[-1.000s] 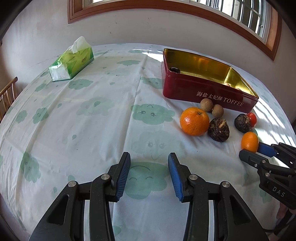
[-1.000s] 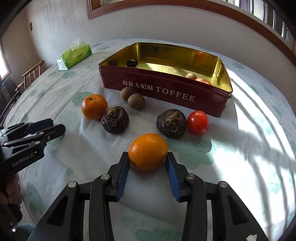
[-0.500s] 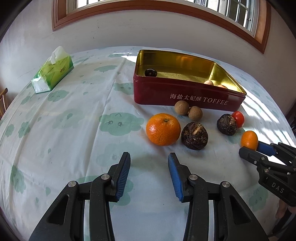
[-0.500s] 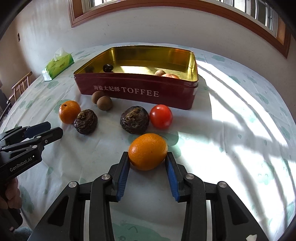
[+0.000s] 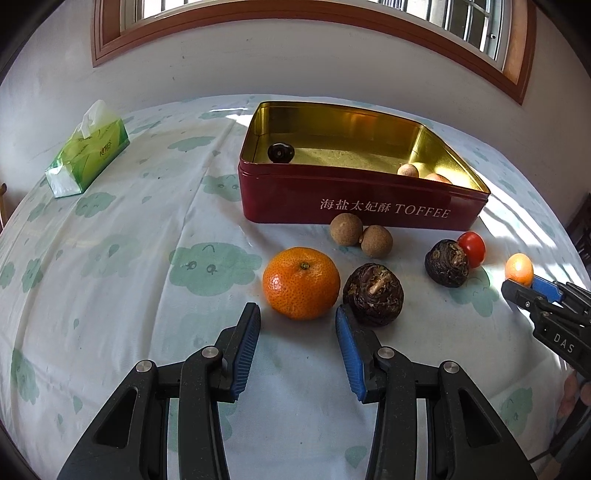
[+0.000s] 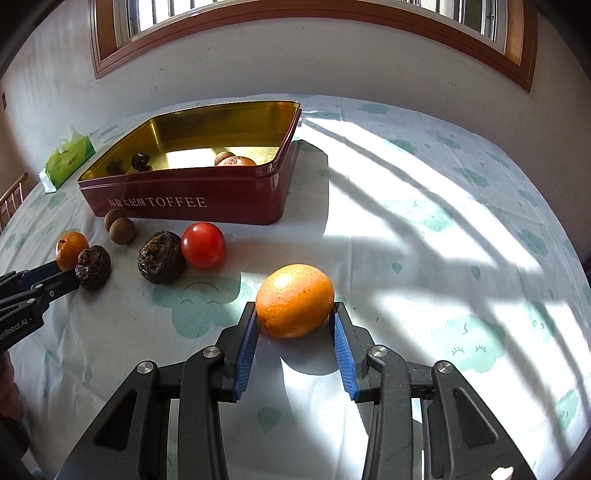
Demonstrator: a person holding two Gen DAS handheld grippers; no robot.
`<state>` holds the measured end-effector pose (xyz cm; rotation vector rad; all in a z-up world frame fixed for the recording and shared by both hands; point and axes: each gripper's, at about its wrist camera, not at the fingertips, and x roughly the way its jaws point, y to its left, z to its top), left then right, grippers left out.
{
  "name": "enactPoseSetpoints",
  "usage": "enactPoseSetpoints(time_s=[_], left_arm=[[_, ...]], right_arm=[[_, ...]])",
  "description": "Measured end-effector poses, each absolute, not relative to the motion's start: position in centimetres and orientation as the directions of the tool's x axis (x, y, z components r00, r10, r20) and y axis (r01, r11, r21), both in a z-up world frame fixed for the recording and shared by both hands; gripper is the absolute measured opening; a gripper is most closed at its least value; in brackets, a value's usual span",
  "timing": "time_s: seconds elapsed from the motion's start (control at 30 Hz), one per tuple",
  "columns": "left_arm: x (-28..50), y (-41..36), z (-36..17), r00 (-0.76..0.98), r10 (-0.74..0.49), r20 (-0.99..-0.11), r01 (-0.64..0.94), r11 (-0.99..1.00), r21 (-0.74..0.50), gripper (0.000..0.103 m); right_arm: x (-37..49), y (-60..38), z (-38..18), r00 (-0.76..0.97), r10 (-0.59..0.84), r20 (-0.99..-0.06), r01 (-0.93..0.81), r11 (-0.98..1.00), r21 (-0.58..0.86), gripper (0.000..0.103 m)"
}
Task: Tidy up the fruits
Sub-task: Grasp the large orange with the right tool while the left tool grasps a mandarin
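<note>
The tin point(image 5: 362, 192) is metal, glossy red outside and shiny gold inside. The tablecloth point(image 5: 140, 258) is matt printed cloth. The window frame point(image 6: 295, 22) is varnished wood. The tomato point(image 6: 203, 245) is smooth and glossy; the orange point(image 6: 294, 300) has a finely dimpled peel. The gripper pads point(image 6: 246, 343) look like ribbed blue plastic.

Loose fruits point(image 5: 301, 282) before tin point(image 5: 354, 199)

Two close downward views, shared tin point(image 5: 364, 199)
</note>
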<state>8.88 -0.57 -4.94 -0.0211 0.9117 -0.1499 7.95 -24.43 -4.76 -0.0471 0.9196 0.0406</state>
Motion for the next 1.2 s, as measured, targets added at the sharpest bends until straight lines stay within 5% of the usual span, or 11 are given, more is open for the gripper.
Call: enactPoseSetpoints(time_s=[1.2], left_arm=[[11.1, -1.1, -5.3, 0.621, -0.12, -0.774, 0.124, 0.991, -0.054, 0.044]], right_arm=[[8.8, -24.1, -4.9, 0.614, 0.011, -0.789, -0.047, 0.999, -0.022, 0.039]])
